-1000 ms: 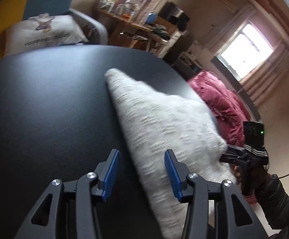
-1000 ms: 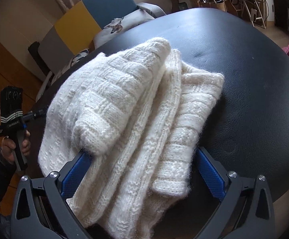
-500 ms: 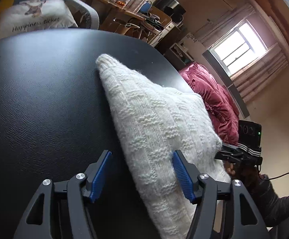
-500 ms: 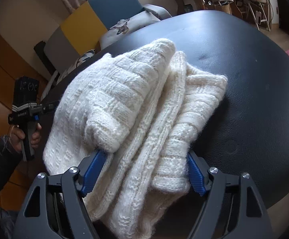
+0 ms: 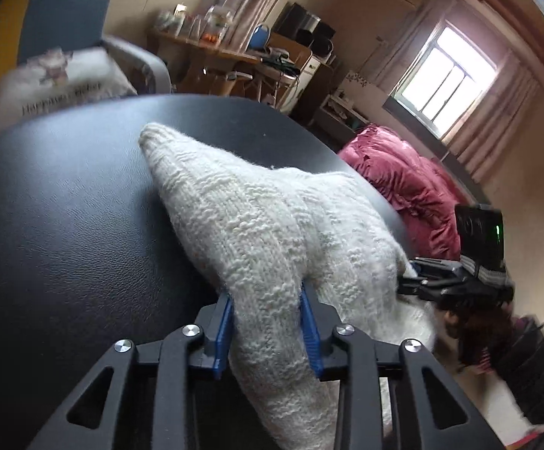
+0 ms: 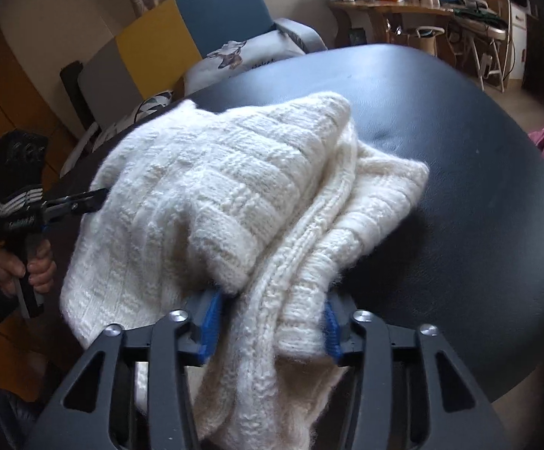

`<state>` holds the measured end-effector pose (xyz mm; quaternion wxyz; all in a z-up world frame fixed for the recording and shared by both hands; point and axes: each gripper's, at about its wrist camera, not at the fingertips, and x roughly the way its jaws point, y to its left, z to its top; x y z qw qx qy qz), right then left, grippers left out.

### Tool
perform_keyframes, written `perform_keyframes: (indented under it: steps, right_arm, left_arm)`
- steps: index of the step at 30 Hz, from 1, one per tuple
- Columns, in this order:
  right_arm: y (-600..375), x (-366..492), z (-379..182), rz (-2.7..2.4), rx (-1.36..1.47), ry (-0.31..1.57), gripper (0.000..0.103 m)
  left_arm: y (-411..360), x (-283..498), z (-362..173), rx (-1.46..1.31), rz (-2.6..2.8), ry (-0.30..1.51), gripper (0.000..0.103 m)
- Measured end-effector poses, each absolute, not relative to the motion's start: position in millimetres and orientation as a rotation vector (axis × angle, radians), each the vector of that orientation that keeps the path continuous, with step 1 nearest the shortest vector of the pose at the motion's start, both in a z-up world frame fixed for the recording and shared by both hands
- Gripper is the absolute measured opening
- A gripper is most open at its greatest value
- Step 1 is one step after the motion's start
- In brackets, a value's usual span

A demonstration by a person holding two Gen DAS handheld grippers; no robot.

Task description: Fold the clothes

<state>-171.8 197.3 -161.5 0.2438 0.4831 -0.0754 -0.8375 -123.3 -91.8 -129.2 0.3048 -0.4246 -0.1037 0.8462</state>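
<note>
A thick white knitted sweater (image 5: 257,225) lies bunched on a black leather-topped table (image 5: 65,217). My left gripper (image 5: 266,324) is shut on a raised fold of the sweater at its near edge. In the right wrist view the same sweater (image 6: 215,195) is heaped in layers. My right gripper (image 6: 270,328) is shut on its ribbed near edge, blue pads pressing the knit from both sides. Each view shows the other gripper at the sweater's far side: the right gripper (image 5: 414,281) and the left gripper (image 6: 95,197), its fingertips buried in the knit.
A dark pink quilted garment (image 5: 403,183) lies beyond the table's right edge. A grey chair with a printed cushion (image 5: 62,86) stands behind the table. A cluttered wooden desk (image 6: 403,3) is at the back. A hand (image 6: 28,266) holds the left gripper's handle.
Both grippers have shut on the sweater's near edges; a second ago both stood open around it. The left one has lifted a fold off the table.
</note>
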Motion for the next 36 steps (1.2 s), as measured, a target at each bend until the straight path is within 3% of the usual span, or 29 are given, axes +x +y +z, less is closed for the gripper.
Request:
perform_keyframes:
  steps: [3,6,8,9,12,16,27,36]
  right_arm:
    - [205,-172,-166,-2.254,1.324,-0.265,0.069]
    - [201,-171,-167,-2.220,1.304,-0.261,0.088]
    - [192,-170,-167,-2.219,1.303,-0.190,0.093]
    - [188,-169,-166,-2.233,1.301,-0.144,0.093]
    - [179,-165,-161,-2.283,1.277,-0.040,0.074]
    - [180,-162,-153,-2.314,1.219,-0.047,0.053]
    - [52,-198,-145,-1.880,1.150,0.065,0.052]
    - [-181,-140,-137,-1.569,0.984,0.397,0.052]
  left_arm:
    - [-104,-131,-143,-1.194,2.200,-0.410,0.048]
    - [-113,-148,-155,-1.264,2.122,-0.532,0.064]
    - [-108,-152,-156,-1.273,2.099,-0.526,0.063]
    - [-105,-153,-155,-1.274,2.091,-0.518,0.051]
    - [-98,-137,-138,-1.172,2.185,-0.417,0.037]
    - [-105,-114,-125,-1.098,2.281,-0.432,0.033]
    - [-189,-3,-69,-0.906,2.799,-0.491,0.028]
    - [-333,125,-50,-0.785,3.261,-0.672,0.027]
